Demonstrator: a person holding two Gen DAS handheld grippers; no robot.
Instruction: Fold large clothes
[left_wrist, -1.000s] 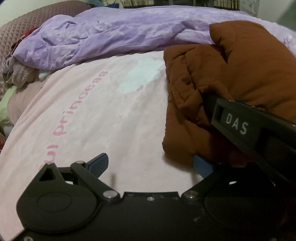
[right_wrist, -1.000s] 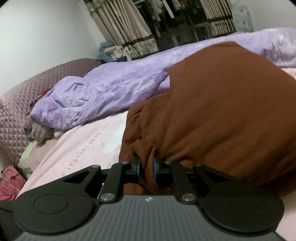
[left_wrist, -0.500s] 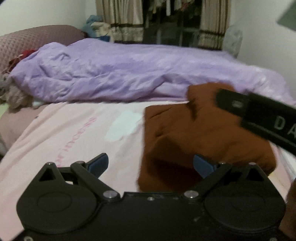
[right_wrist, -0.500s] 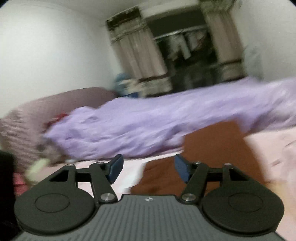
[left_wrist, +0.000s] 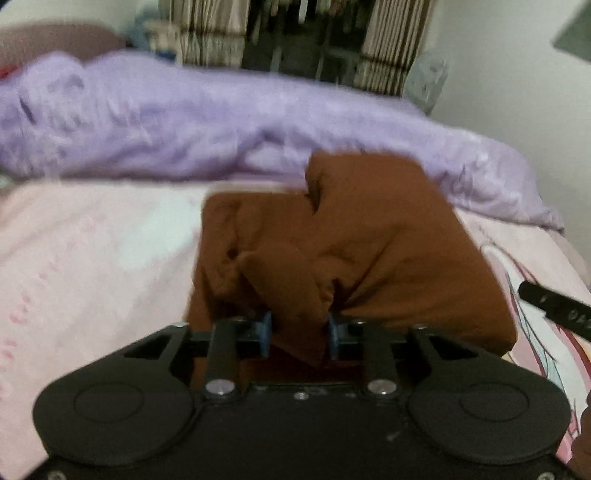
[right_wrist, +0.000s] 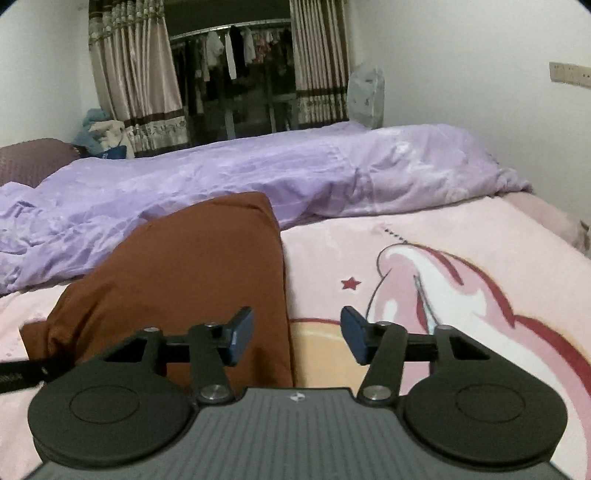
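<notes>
Home bedroom: pink cartoon-print bedsheet, rumpled lilac duvet, striped beige curtains, hanging laundry behind.

bed covered by pink printed sheet; crumpled lilac duvet along far side. quilted mauve headboard at left. plain white walls, wall socket plate. striped curtains flank dark window, clothes hanging behind.

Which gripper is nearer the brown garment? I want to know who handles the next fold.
Left. The left gripper is clamped on a bunched fold of the brown garment; the right gripper hangs open beside its right edge, holding nothing.
</notes>
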